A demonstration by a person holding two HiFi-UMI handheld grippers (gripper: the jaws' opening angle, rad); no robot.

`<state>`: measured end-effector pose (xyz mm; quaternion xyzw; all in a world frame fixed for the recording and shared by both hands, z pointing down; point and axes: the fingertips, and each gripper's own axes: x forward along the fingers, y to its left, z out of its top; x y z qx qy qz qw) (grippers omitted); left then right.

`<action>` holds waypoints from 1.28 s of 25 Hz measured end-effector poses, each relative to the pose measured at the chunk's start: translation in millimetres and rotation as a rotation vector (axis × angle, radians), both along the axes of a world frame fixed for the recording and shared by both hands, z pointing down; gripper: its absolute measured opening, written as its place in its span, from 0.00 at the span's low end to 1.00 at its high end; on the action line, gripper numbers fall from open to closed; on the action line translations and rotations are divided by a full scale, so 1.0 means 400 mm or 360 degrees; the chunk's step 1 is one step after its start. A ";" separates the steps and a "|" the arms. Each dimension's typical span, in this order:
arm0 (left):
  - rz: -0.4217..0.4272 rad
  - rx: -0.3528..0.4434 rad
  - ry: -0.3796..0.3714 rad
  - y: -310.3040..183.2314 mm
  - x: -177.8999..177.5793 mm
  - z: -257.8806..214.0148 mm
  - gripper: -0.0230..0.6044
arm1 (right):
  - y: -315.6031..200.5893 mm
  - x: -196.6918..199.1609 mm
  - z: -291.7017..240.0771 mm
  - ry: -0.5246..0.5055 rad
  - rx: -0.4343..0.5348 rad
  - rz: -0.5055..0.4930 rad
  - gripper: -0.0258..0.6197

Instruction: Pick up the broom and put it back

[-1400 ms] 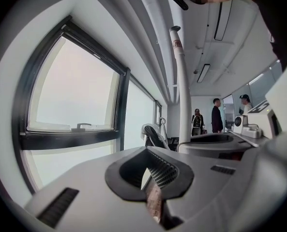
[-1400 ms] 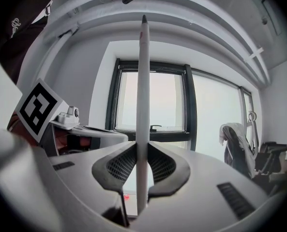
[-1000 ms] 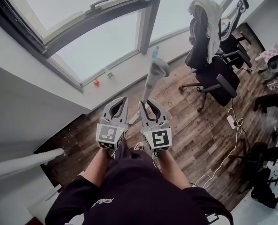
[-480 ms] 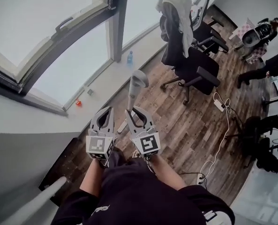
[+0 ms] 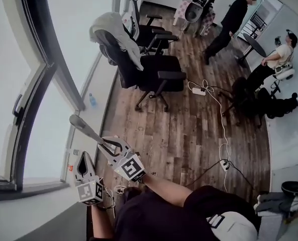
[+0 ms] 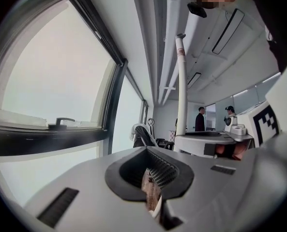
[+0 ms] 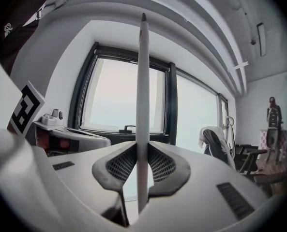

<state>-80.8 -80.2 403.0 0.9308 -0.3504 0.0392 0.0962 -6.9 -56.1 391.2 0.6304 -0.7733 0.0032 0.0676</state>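
Carrying broom point(image 5: 86, 130) by its handle, right gripper point(image 5: 110, 147) clamping it for putting back, left gripper point(image 5: 82, 160) riding alongside closed, empty.

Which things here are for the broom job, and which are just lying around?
For the job:
- broom
- right gripper, shut on the broom's handle

Just lying about:
- chair
- cloth draped over the chair
- bottle by the window
- power strip on the floor
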 end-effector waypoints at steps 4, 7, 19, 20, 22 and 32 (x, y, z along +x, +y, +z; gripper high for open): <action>0.0004 0.0014 0.0012 -0.046 -0.037 -0.008 0.04 | -0.048 -0.010 -0.012 0.0000 0.0010 0.0055 0.17; -0.0004 0.0019 0.0024 -0.070 -0.056 -0.007 0.04 | -0.075 -0.017 -0.015 -0.0036 0.0020 0.0062 0.17; -0.0084 -0.0047 0.0022 -0.128 -0.095 0.045 0.04 | -0.159 -0.030 0.023 -0.0077 -0.0005 0.0032 0.17; -0.0093 -0.0048 0.0017 -0.142 -0.093 0.050 0.04 | -0.173 -0.025 0.030 -0.0084 -0.0010 0.0030 0.17; -0.0112 -0.0057 0.0003 -0.170 -0.086 0.063 0.04 | -0.204 -0.012 0.047 -0.0099 -0.0020 0.0024 0.17; -0.0147 -0.0165 -0.0082 -0.340 0.023 0.149 0.04 | -0.400 0.083 0.132 -0.0124 -0.0062 -0.0041 0.17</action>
